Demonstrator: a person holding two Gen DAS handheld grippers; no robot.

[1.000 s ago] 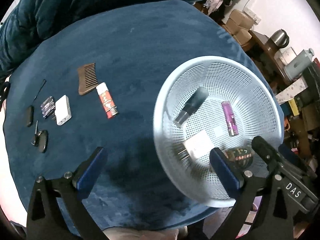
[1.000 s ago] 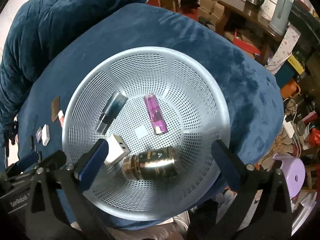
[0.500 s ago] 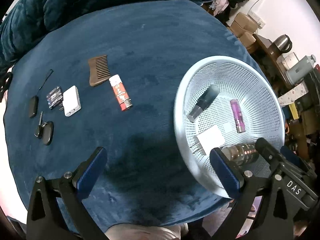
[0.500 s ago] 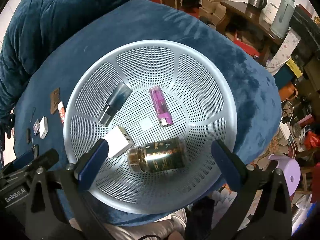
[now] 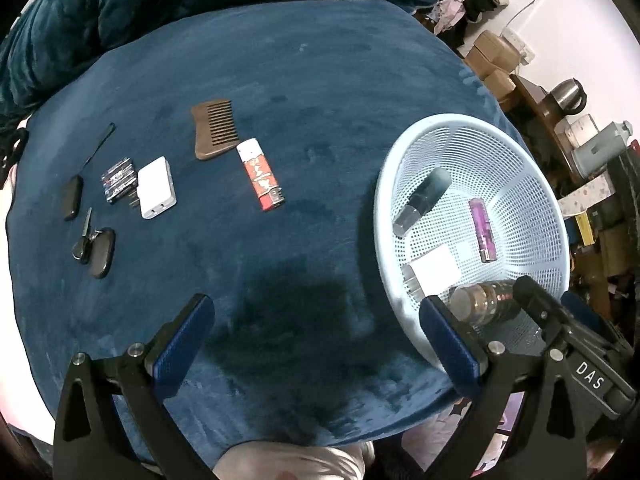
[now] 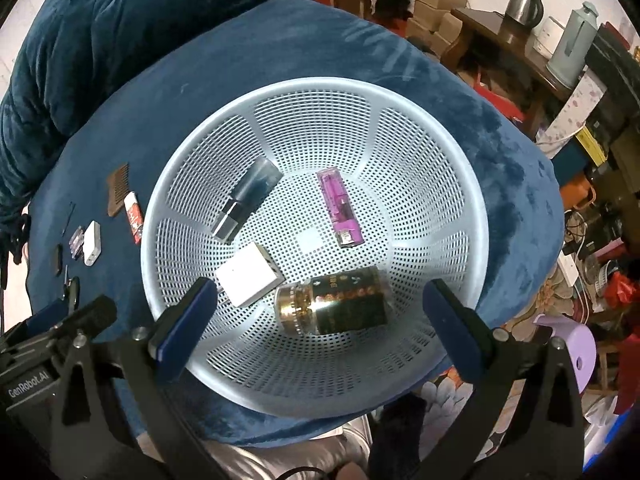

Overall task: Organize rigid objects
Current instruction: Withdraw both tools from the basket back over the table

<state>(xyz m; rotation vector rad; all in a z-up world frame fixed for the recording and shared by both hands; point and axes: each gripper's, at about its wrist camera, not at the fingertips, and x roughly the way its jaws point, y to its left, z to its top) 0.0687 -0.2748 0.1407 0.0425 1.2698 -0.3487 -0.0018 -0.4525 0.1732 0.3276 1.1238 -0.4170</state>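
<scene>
Left gripper [image 5: 316, 340]: fingers wide apart, holding nothing, hovering over bare blue surface [image 5: 304, 80]; the right finger overlaps the basket's near rim in view.
Right gripper [image 6: 320, 312]: fingers wide apart, empty, above the basket; the bottle lies between them in view, not touched.
Basket [image 6: 460, 184]: pale blue mesh, on the right part of the surface.
Basket contents: gold-and-dark bottle [image 6: 340, 306] on its side, nearest; white charger [image 6: 248, 280] touching its cap end; dark spray bottle [image 6: 248, 198] and purple lighter [image 6: 340, 208] farther back, apart.
Outside, left of basket: red lighter [image 5: 260, 174] just beside brown comb [image 5: 214, 128]; further left white box [image 5: 156, 193], small dark pack [image 5: 117, 179], black keys and fobs [image 5: 94, 246].
</scene>
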